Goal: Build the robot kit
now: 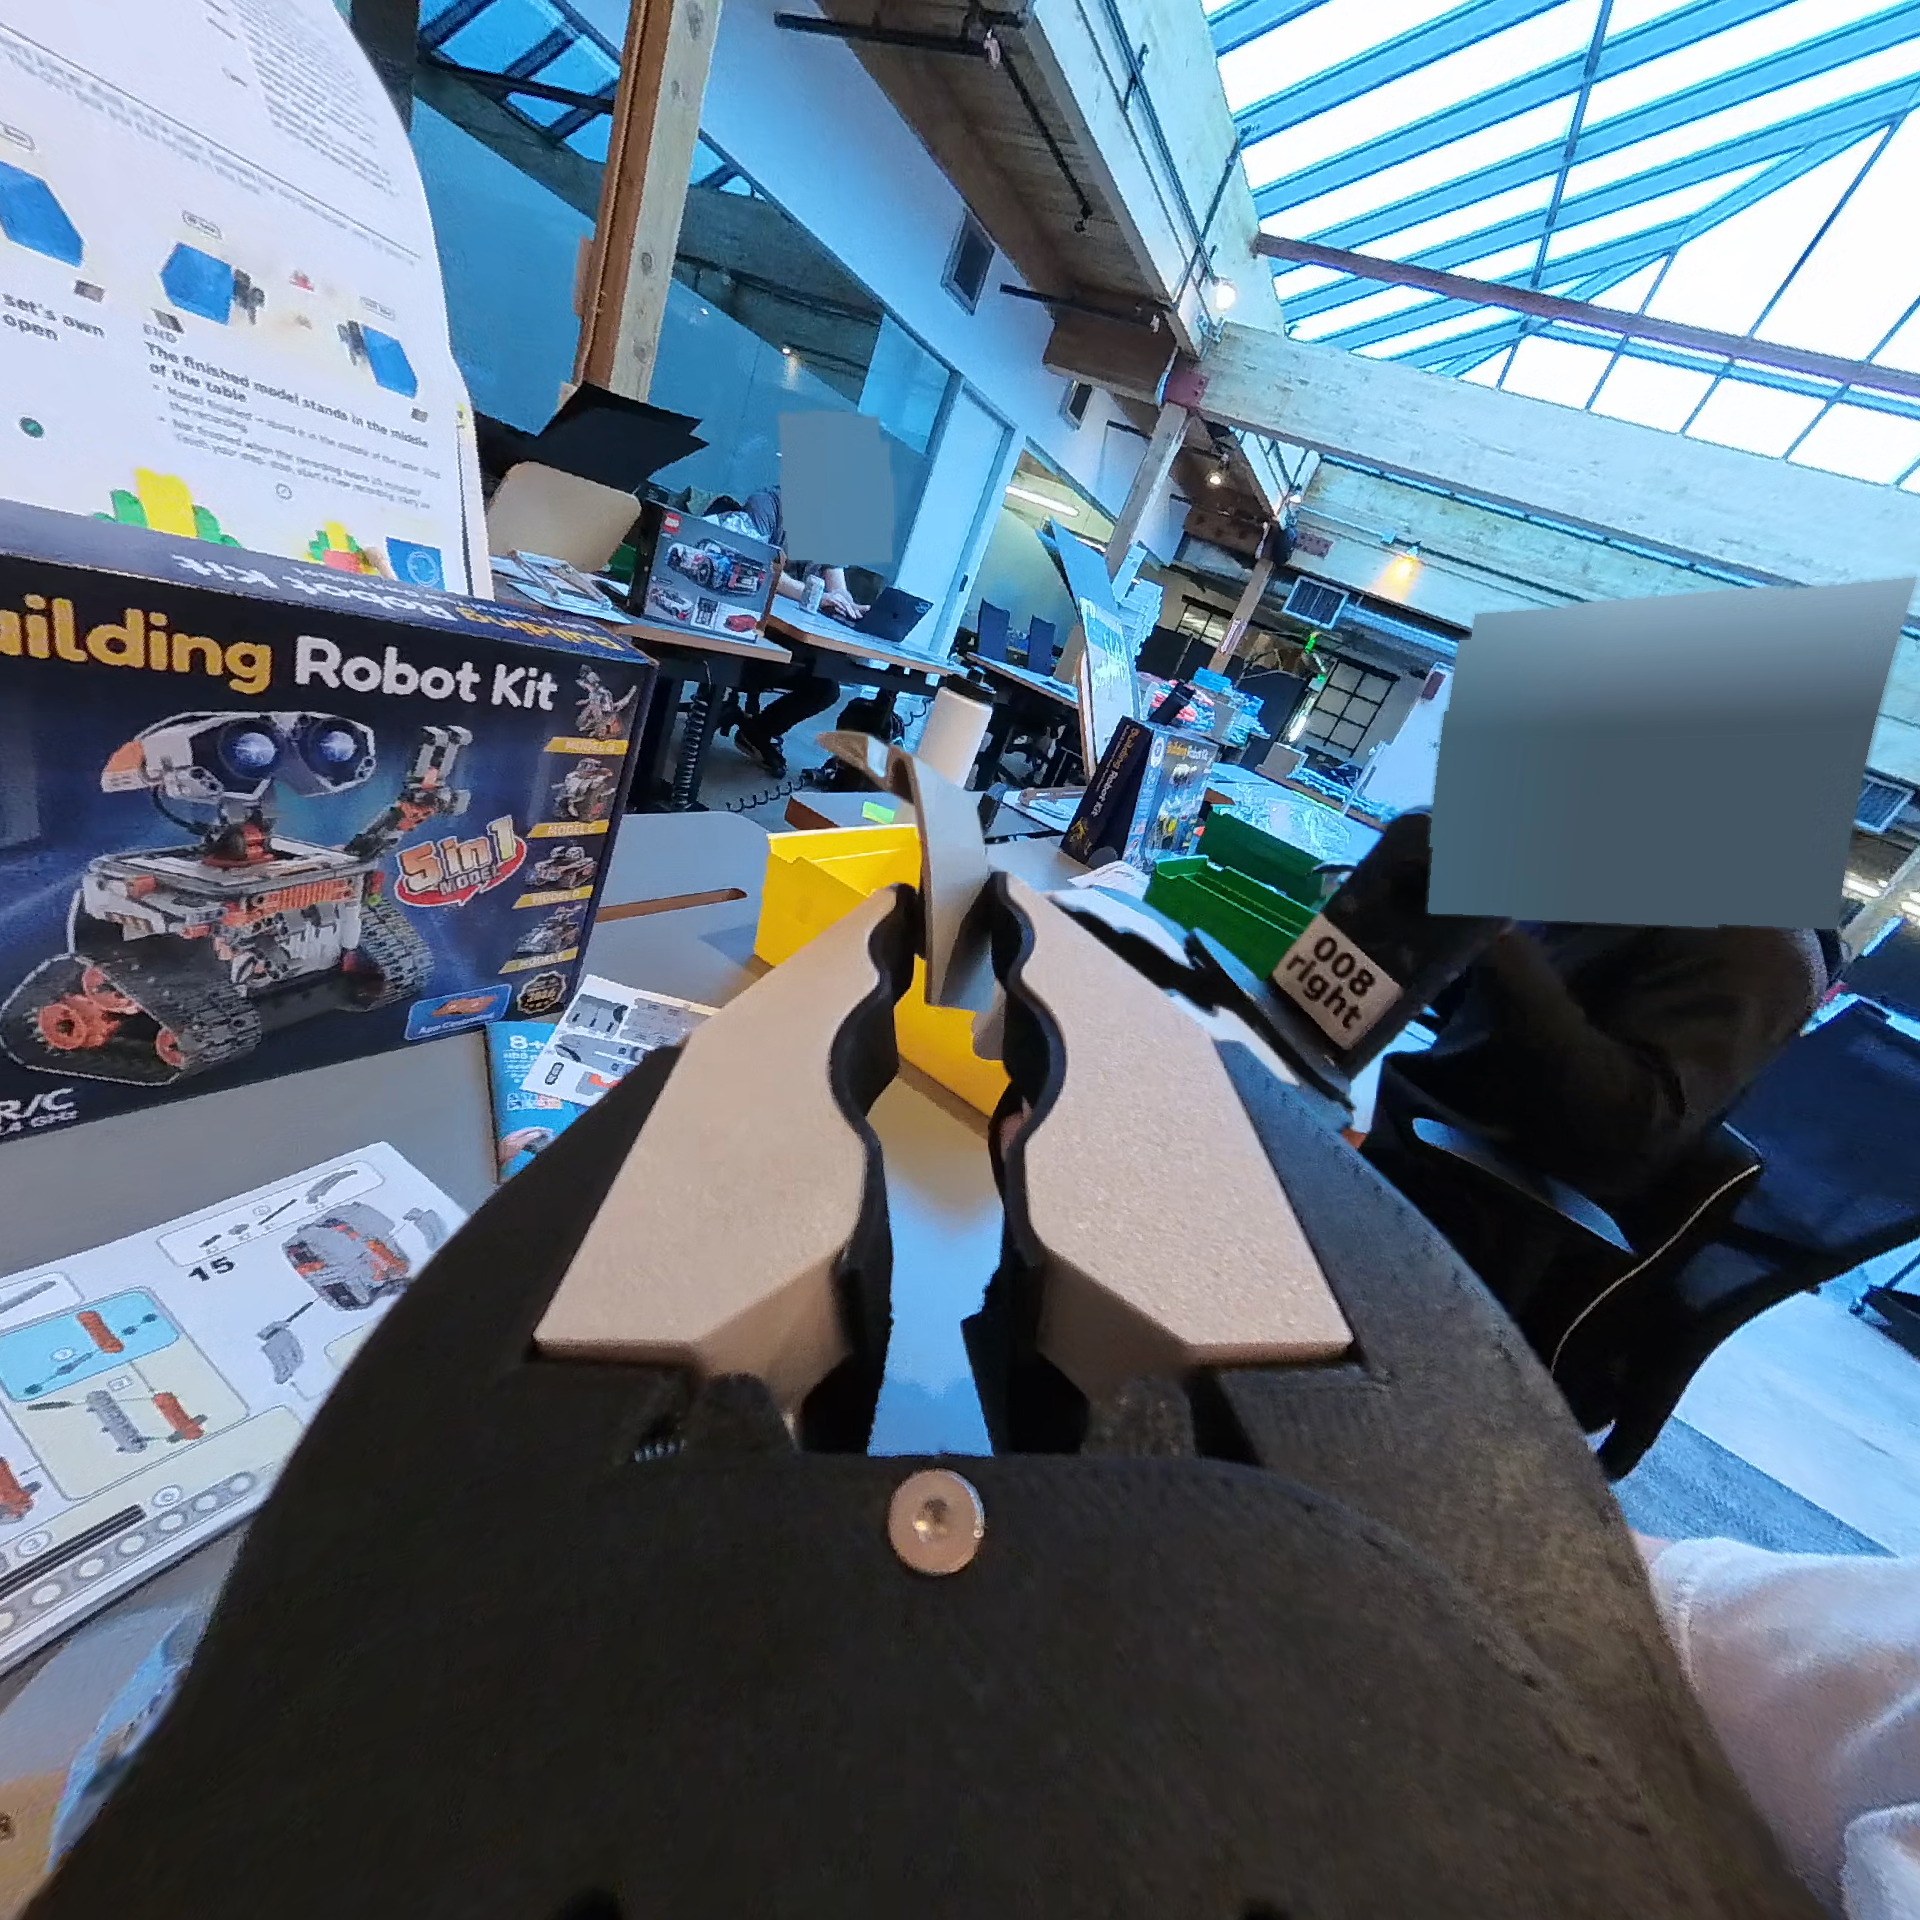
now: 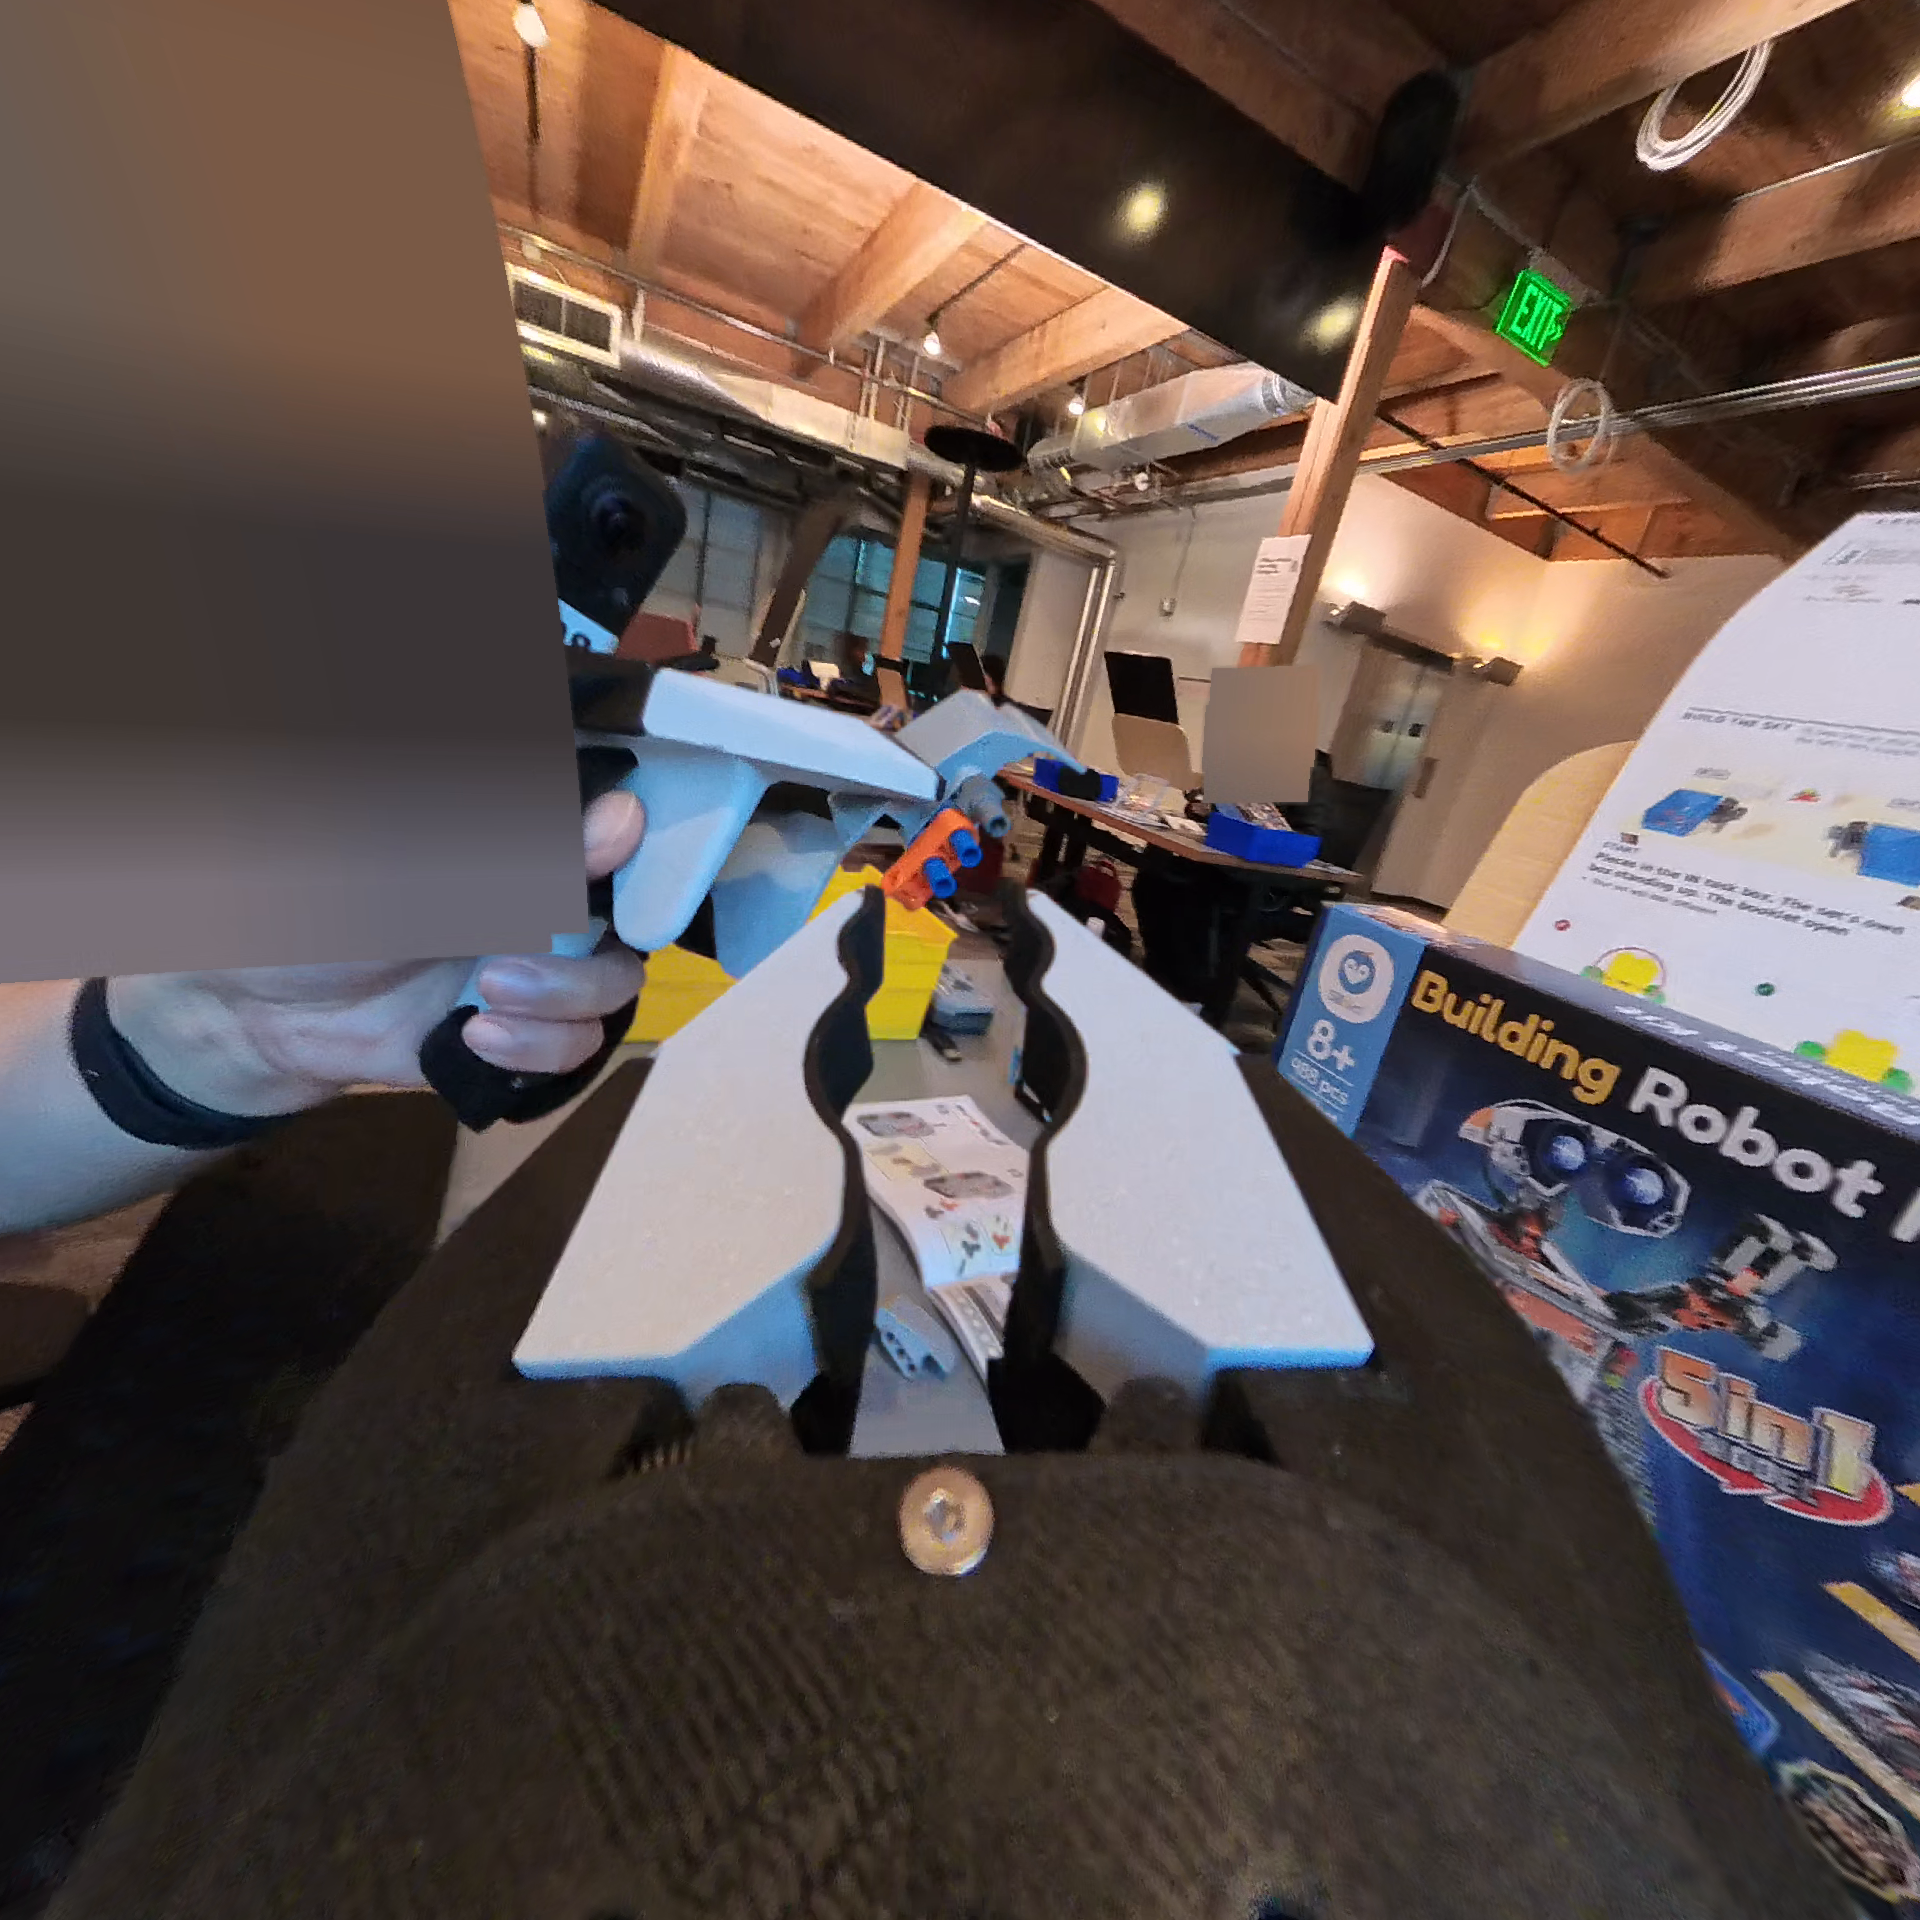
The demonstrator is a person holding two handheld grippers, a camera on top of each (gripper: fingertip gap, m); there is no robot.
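Gripper on left (image 2: 951,784) pinches orange piece (image 2: 928,854).

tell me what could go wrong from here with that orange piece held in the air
The orange piece hangs from just the tips of the left tongs. The open right tongs, close beneath, could knock it loose. If dropped, it might land in the yellow bin or bounce away out of sight.

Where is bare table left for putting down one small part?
Bare table lies between the kit box and the yellow bin, and between that box and the open booklet. It is crowded near the bin, where the left claw holds an orange piece by the right claw.
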